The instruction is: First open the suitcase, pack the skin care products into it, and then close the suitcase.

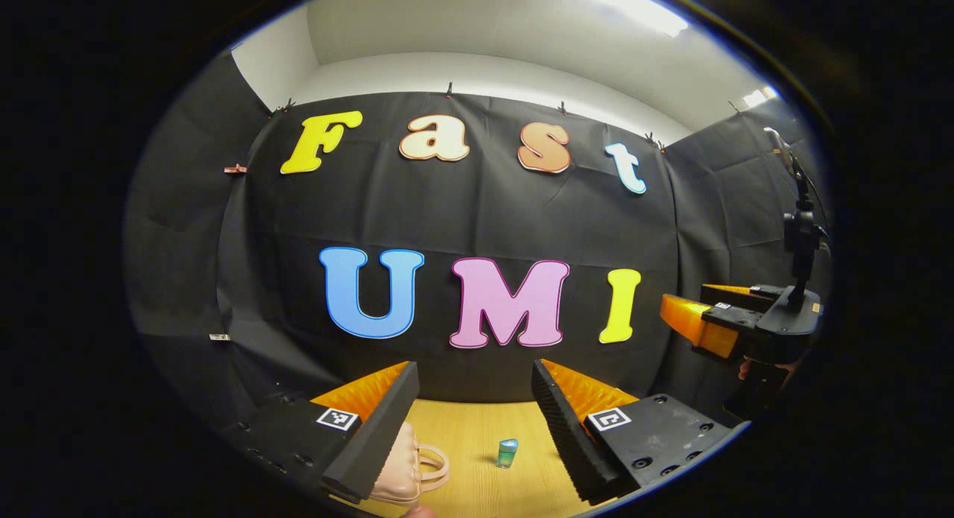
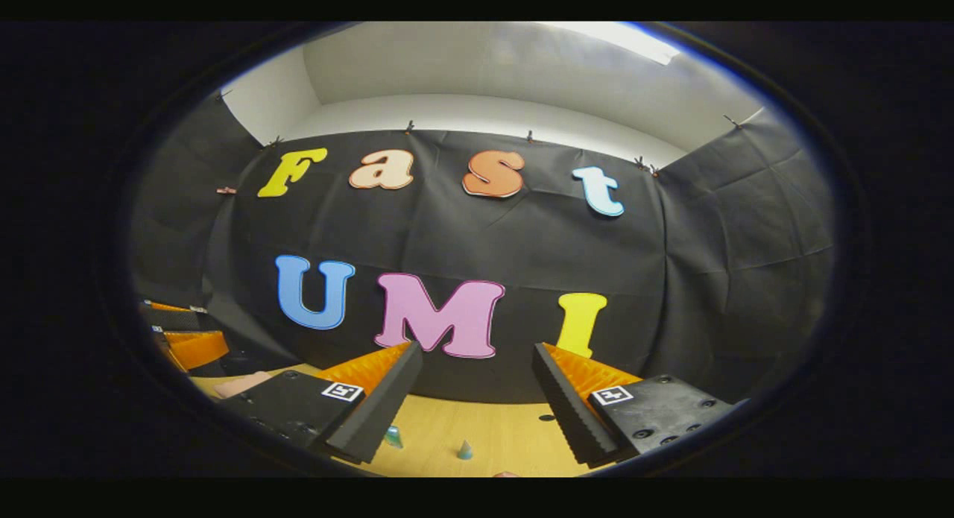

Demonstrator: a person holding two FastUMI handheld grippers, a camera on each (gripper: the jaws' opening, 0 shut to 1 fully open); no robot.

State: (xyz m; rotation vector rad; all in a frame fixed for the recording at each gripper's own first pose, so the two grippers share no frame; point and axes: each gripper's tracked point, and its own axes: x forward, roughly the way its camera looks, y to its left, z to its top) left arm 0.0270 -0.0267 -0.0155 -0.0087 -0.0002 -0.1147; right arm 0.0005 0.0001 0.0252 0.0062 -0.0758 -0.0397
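One pale pink suitcase (image 1: 402, 462) lies shut on the wooden counter (image 1: 477, 436), partly hidden behind a finger of the left gripper (image 1: 473, 421). A small teal bottle (image 1: 507, 452) stands upright just beside it. In the right gripper view, a cone-topped item (image 2: 465, 449) stands farther right. Both the left gripper and the right gripper (image 2: 477, 402) hover with fingers apart, holding nothing. A careless descent could topple the light bottle or push the case away.

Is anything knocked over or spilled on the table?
Nothing stands out. The small bottle stands upright on the wooden table, apart from the pink suitcase, and no spill shows. Both claws hang open above.
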